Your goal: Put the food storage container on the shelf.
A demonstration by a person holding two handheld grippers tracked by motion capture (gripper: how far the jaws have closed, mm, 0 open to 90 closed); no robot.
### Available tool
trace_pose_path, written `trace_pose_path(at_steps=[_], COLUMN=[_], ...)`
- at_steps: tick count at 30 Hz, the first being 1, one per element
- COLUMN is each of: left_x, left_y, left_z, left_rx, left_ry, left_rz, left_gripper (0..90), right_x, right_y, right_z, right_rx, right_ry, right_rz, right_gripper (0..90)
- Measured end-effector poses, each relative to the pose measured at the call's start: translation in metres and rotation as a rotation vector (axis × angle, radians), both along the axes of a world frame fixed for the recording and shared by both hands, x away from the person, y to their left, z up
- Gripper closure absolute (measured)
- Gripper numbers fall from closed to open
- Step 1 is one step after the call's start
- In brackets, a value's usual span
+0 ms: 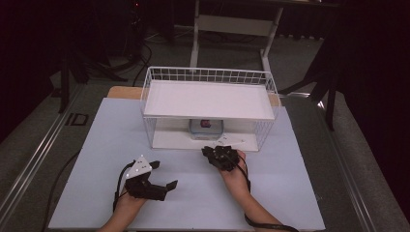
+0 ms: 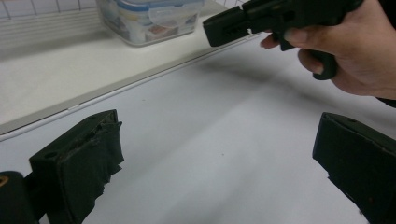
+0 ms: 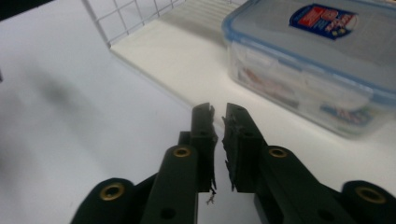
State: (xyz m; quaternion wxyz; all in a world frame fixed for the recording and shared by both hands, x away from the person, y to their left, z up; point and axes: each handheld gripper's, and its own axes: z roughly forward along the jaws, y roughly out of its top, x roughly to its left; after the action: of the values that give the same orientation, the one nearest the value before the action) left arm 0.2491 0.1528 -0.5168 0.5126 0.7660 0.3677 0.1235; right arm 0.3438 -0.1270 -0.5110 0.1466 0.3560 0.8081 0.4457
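**Fingers slightly parted, box lengthwise across the shelf**

Fingers of my right gripper stand a narrow slit apart, pinching nothing. Left gripper is spread wide, empty. Ahead I see the lidded container flat on the wire rack's lower shelf, long axis left-right.

Rack at table far middle. Board on top of rack. Box inside rack, under board, on rack floor. Right gripper just before rack opening, near box. Left gripper nearer person, left of right gripper, apart from rack.
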Motion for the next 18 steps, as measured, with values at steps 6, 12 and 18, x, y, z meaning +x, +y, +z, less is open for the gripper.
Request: trace_pose_path(at_steps=[6,12,18], left_x=[0.000,0.000,0.000], left_y=[-0.004,-0.006,-0.008], left_z=[0.001,0.000,0.000], left_rx=[0.001,0.007,-0.002], left_ry=[-0.004,-0.003,-0.007], left_rz=[-0.014,-0.025,-0.034], left_gripper=[2.3,2.3,2.3], right_x=[-0.017,-0.031,-0.041], right_y=[-0.004,-0.006,-0.009], right_z=[0.001,0.006,0.009], right_rx=[-0.015,0.000,0.024], right_ry=[-0.025,-0.046,-0.037], right_rz=[0.009,-0.003,0.001], right_gripper=[68.7,49.9,28.5])
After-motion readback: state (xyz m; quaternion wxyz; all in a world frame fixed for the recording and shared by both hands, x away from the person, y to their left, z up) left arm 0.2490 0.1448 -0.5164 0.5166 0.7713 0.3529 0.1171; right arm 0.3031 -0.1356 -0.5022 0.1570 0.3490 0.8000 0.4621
